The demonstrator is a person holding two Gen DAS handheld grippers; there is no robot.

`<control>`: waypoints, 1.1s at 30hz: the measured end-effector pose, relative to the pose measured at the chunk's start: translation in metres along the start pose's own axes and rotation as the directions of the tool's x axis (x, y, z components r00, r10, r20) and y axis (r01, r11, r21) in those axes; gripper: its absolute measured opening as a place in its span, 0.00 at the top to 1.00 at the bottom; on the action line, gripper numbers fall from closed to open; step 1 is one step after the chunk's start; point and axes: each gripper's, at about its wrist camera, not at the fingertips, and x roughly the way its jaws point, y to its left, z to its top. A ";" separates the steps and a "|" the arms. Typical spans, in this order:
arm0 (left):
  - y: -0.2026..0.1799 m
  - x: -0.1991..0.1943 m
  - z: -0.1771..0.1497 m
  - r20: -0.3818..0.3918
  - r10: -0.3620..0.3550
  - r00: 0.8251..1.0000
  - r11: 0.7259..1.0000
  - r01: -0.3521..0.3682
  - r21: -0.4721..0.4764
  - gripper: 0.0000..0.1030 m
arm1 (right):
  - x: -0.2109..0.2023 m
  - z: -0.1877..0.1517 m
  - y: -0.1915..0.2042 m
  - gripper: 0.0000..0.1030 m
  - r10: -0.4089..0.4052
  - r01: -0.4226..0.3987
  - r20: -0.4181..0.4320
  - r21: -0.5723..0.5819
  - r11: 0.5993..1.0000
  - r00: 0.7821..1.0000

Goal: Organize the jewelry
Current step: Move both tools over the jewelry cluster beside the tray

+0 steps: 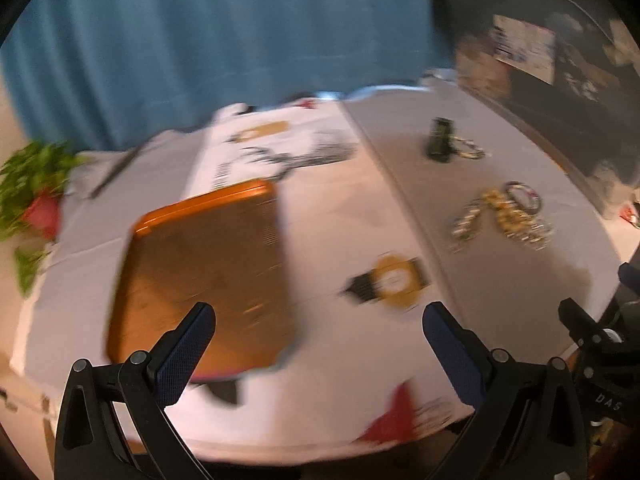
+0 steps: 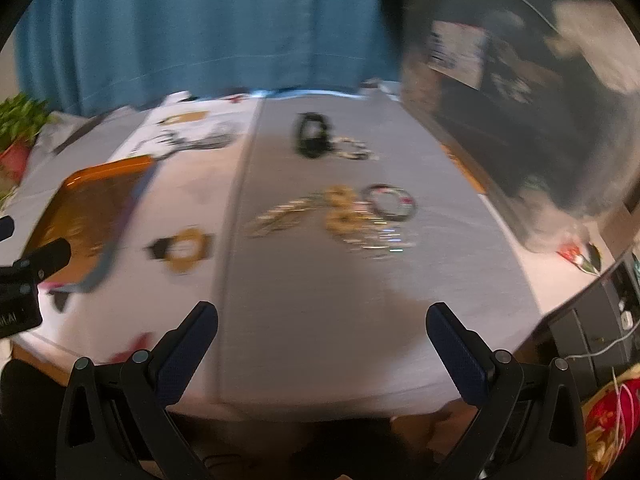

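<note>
- The left tongs (image 1: 318,322) are hanging above the near edge of the counter (image 1: 336,220), spread wide and gripping nothing.
- The right tongs (image 2: 322,322) are hovering over the grey runner (image 2: 320,288), likewise gaping wide with nothing between the blue pads (image 2: 184,356).
- An orange tray (image 1: 204,276) is lying flat on the patterned cloth (image 1: 332,208), just ahead of the left tongs' left finger; in the right wrist view the same tray (image 2: 92,216) is sitting far to the left.
- The jewelry pile (image 2: 348,216), a tangle of gold and silver chains, is resting on the grey runner, well apart from the tray and ahead of the right tongs.
- A dark bangle (image 2: 390,202) is lying just beside the pile, on its right.
- Farther back, a dark green object (image 1: 440,140) is sitting beside a beaded bracelet (image 1: 470,149); blur is hiding what the dark object is.
- A blue curtain (image 1: 224,40) is hanging behind the counter.
- A green plant (image 1: 32,176) in a red pot is showing at the left edge.
</note>
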 end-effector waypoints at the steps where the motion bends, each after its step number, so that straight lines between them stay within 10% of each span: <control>1: -0.009 0.005 0.006 0.002 -0.009 1.000 1.000 0.009 0.015 0.00 | 0.005 0.001 -0.015 0.00 -0.005 0.005 0.000 0.008 1.000 1.000; 20: -0.093 0.131 0.062 -0.157 -0.088 0.984 0.948 0.131 0.289 0.00 | 0.133 0.078 -0.125 0.00 -0.021 0.025 -0.057 0.072 0.997 0.998; 33: -0.062 0.148 0.080 -0.166 -0.132 0.977 0.965 0.165 0.203 0.00 | 0.170 0.088 -0.131 0.00 -0.077 0.083 -0.100 0.062 0.995 0.992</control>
